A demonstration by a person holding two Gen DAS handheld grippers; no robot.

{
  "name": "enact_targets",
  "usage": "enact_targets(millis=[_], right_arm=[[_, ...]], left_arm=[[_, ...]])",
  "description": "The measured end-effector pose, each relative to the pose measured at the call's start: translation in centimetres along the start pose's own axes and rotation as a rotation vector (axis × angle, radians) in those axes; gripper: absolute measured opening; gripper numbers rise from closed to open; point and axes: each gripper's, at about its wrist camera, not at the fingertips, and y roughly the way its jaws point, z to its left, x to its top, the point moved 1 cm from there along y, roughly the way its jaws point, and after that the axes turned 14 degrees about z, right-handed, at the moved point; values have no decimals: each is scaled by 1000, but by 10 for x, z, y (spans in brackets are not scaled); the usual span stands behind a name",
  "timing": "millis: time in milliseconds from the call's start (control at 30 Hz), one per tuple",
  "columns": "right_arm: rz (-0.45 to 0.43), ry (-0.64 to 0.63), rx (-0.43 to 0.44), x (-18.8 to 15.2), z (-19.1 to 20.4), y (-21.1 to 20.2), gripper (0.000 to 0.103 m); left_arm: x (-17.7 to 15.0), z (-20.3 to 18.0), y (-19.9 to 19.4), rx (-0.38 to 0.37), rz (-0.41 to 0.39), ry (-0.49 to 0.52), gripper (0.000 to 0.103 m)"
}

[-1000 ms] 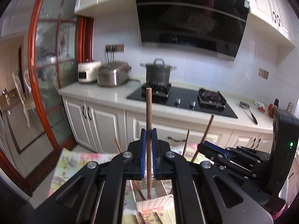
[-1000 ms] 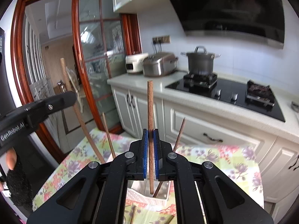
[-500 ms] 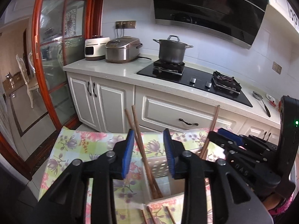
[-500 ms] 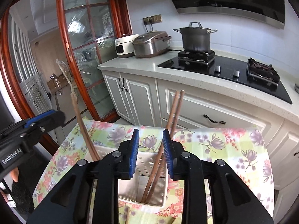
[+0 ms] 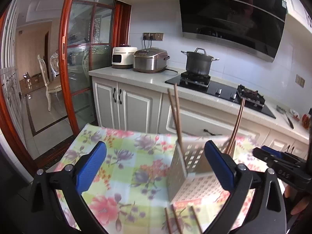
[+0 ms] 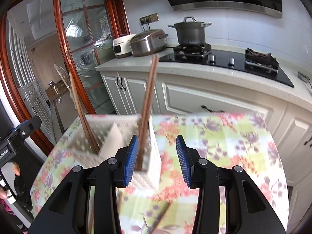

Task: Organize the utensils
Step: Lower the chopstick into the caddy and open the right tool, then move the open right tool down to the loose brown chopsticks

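Left wrist view: both hand-held grippers, left [image 5: 154, 165] and right [image 6: 157, 156], jaws apart, empty; chopsticks [image 5: 176, 115] lean in basket [image 5: 195, 177] mid-desk, loose ones [image 5: 175, 220] near front edge; bumping the basket risks tipping it

Brown chopsticks [image 6: 147, 105] lean upright inside the white perforated basket [image 6: 156, 161].

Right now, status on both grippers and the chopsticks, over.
Left gripper open, empty. Right gripper open, empty. Chopsticks standing in white divided basket, more chopsticks loose on floral tablecloth. Nothing blocking.
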Motion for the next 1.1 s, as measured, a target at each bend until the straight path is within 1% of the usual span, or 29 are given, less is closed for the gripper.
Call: enact_targets(millis=[200, 433, 633, 867, 1000, 1100], right_arm=[[30, 31, -4, -43, -10, 7, 41], [80, 86, 17, -86, -20, 17, 41], [101, 90, 11, -120, -16, 23, 41], [143, 104, -1, -139, -19, 37, 40], [161, 110, 0, -145, -20, 42, 41], [155, 108, 0, -146, -20, 41, 40]], left_arm=[[-35, -2, 9, 42, 42, 31, 98], [-80, 1, 19, 34, 101, 8, 98], [-110, -3, 33, 37, 168, 14, 98], [-140, -10, 52, 43, 250, 41, 97], [-147, -11, 61, 43, 293, 49, 89], [-150, -11, 67, 35, 316, 48, 84]])
